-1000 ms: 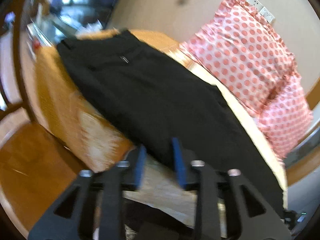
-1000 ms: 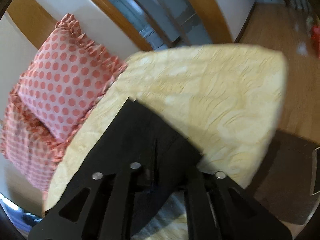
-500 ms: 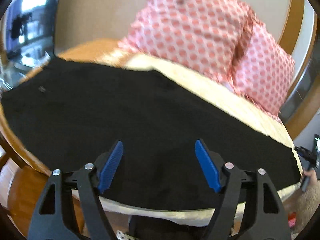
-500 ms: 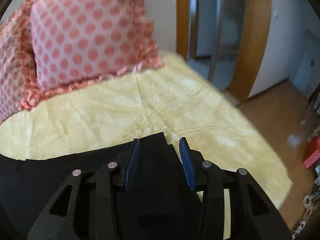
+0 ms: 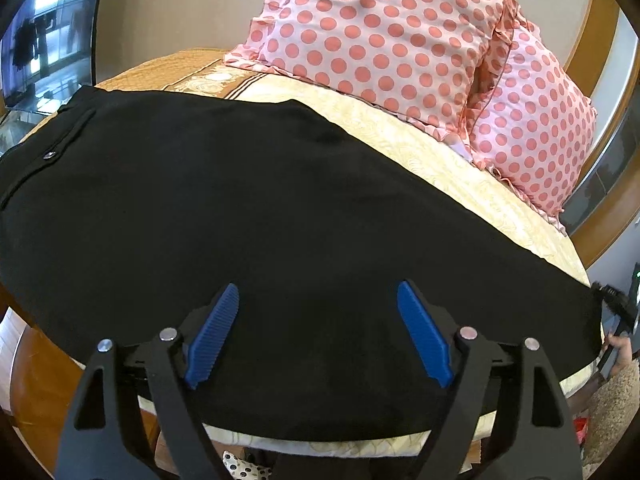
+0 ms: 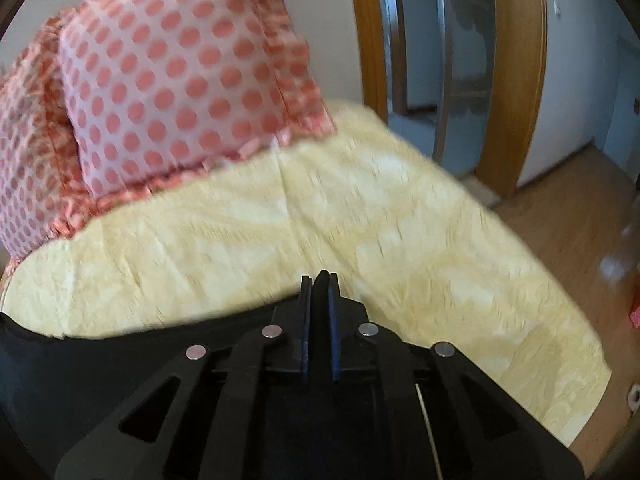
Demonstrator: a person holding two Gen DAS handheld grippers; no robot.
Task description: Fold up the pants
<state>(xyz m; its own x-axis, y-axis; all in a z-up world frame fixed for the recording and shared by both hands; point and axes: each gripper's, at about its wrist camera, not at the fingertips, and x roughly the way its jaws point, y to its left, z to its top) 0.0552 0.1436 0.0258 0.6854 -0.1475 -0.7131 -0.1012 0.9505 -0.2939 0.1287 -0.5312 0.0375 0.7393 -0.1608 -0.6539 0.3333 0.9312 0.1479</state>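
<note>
Black pants (image 5: 248,216) lie flat across the yellow bedspread (image 5: 452,160), waistband with a button at the left, legs running to the right. My left gripper (image 5: 318,300) is open wide, its blue pads just above the middle of the pants near the bed's front edge. In the right wrist view the pants (image 6: 100,364) fill the lower left. My right gripper (image 6: 320,280) is shut on the hem end of the pants, with black cloth between the blue pads.
Two pink polka-dot pillows (image 5: 384,36) lean on the wall at the back of the bed. They also show in the right wrist view (image 6: 168,76). A wooden door frame (image 6: 512,80) and wood floor (image 6: 580,208) lie to the right of the bed.
My left gripper opened wide and moved over the middle of the pants. My right gripper closed from open onto the hem end of the pants.
</note>
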